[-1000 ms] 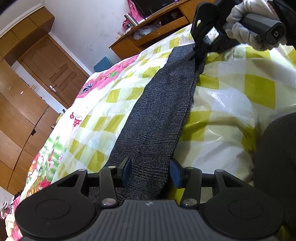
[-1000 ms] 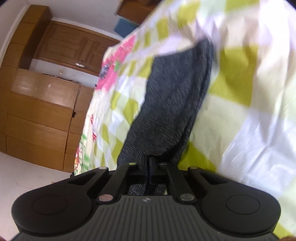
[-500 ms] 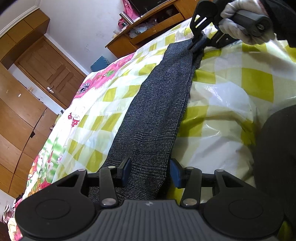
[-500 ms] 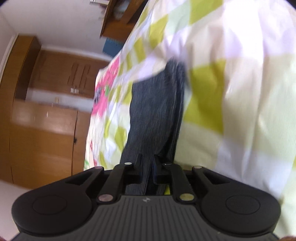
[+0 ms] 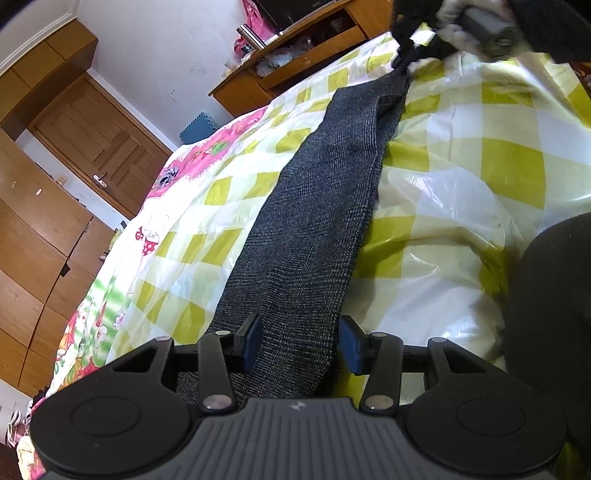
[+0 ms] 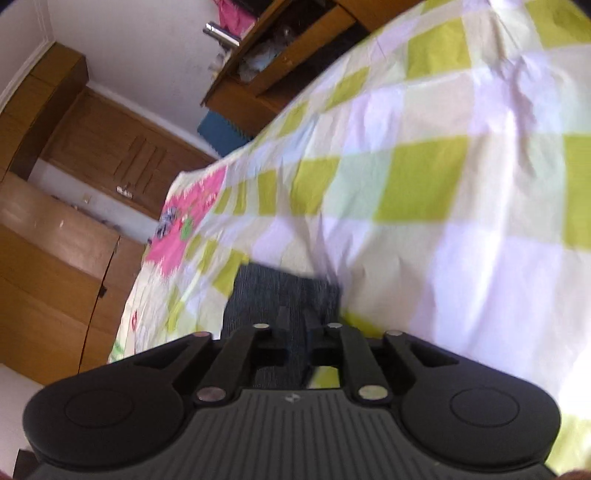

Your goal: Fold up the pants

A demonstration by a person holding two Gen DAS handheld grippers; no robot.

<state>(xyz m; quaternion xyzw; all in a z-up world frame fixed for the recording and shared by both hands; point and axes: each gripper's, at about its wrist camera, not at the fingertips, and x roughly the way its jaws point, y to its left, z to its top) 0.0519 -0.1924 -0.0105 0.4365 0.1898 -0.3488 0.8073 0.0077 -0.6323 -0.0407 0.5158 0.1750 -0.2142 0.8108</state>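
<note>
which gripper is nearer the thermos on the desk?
Right. The right gripper holds the far end of the pants, close below the desk edge where the thermos stands. The left gripper straddles the pants' near end, a full pant-length farther away.

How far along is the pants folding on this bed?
Early on. Done: the dark pants look folded lengthwise into one narrow strip on the checked bedspread. In hand: the right gripper pinches the far end, while the left gripper sits open around the near end. Left: folding the strip end to end.
</note>
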